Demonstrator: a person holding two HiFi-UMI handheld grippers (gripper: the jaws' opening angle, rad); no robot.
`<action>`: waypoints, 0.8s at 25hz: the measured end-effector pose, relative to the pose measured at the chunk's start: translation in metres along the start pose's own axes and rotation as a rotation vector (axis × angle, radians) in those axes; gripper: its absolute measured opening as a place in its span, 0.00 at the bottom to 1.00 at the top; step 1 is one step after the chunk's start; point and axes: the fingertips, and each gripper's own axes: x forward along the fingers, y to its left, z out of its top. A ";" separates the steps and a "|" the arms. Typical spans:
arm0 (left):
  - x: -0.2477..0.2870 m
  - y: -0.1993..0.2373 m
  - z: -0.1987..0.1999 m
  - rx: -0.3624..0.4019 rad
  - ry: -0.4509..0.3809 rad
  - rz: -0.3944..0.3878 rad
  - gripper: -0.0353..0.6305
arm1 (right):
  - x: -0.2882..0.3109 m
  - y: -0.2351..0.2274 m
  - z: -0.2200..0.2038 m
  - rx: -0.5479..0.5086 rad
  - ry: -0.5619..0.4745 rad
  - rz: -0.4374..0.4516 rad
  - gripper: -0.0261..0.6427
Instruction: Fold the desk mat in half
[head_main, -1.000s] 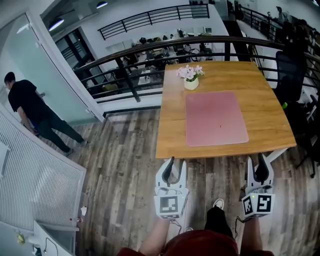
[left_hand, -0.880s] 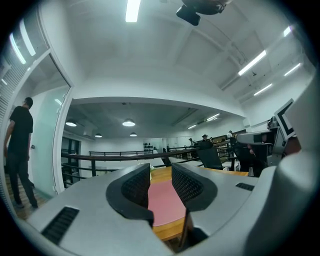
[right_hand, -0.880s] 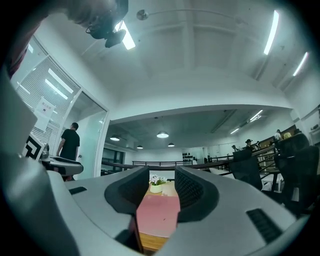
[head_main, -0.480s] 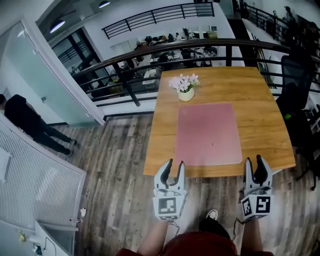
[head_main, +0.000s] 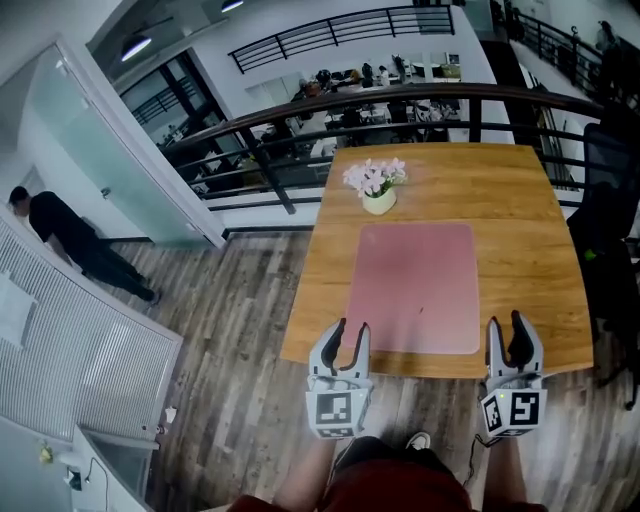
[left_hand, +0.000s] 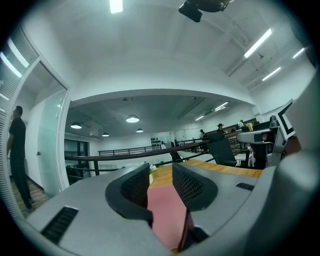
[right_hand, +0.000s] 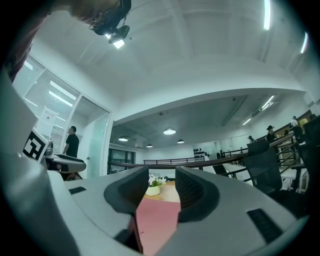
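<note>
A wooden surface carries a pink desk mat, flat and unfolded, towards its near edge. The left gripper and right gripper hover at that edge by the mat's near corners, fingers released and empty. A small flower pot stands just behind the mat.

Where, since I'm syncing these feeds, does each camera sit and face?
Head view: on the person's head, looking steeply down at table and desk mat; left gripper, right gripper, forearms show.
Left gripper view: on that gripper, level along its open jaws over the desk mat.
Right gripper view: on that gripper, along its open jaws toward the flower pot.
Shared: all show the desk mat.
</note>
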 end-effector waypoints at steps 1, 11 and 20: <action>0.002 -0.001 -0.002 0.007 0.007 0.003 0.29 | 0.003 -0.002 -0.002 0.000 0.003 0.007 0.30; 0.025 -0.003 -0.041 0.054 0.090 -0.024 0.30 | 0.028 -0.001 -0.040 -0.043 0.091 0.070 0.32; 0.039 0.012 -0.100 0.095 0.219 -0.082 0.34 | 0.046 0.013 -0.096 -0.116 0.242 0.111 0.35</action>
